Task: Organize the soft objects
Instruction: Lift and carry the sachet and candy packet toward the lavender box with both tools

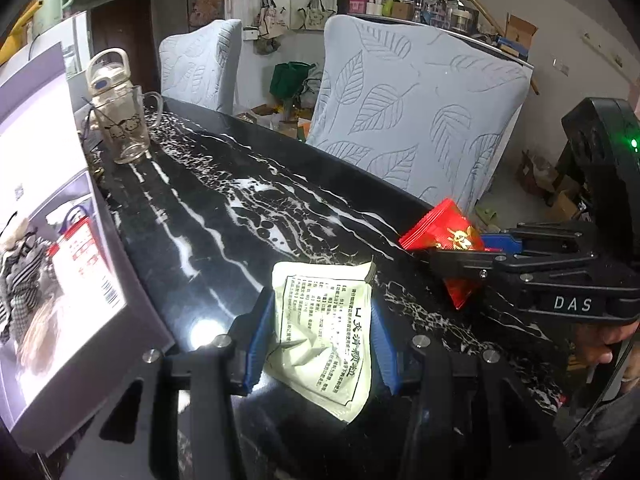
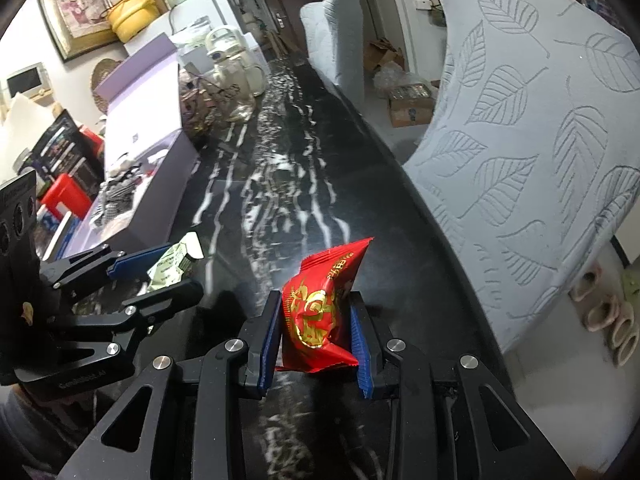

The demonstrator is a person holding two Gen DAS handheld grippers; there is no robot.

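My left claw (image 1: pixel 322 340) pinches a crinkled pale-green foil sachet (image 1: pixel 320 344) printed with small text I can't read — its lower corner is cut off behind my frame. My right claw (image 2: pixel 316 332) is clamped on a puffy glossy red snack packet (image 2: pixel 316 320) with gold lettering. Both hang just above the polished black white-veined marble table (image 1: pixel 224 216). The open lavender cardboard box (image 2: pixel 148 168) holds striped fabric, partly hidden.
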